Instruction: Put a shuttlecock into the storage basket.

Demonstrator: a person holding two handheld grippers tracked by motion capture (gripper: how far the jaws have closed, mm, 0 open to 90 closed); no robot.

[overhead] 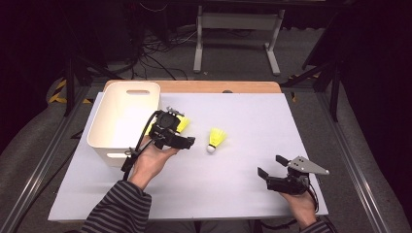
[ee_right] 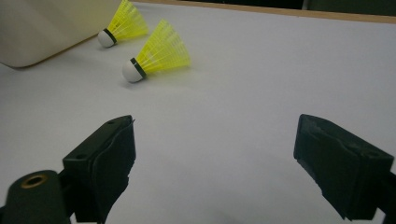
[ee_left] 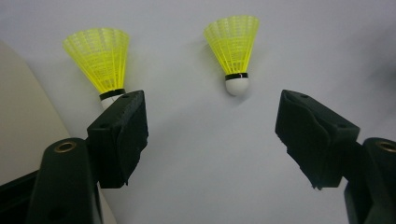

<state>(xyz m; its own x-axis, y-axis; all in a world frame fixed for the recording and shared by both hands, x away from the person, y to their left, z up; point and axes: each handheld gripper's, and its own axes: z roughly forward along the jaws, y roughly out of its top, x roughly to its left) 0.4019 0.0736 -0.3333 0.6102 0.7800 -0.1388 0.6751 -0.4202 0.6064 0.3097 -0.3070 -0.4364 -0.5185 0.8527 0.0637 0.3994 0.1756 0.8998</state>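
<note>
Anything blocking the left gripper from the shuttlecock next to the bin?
Nothing visible. The left gripper is open over bare table, and the near shuttlecock lies just past its left finger, beside the white bin.

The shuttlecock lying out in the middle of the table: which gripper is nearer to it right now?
Left. The left gripper hangs open just left of that shuttlecock, beside the white bin. The right gripper, also open, sits farther off, near the table's front right corner.

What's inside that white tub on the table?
The white tub looks empty: bare pale floor and walls. Its near right corner is hidden by the left hand-held gripper.
</note>
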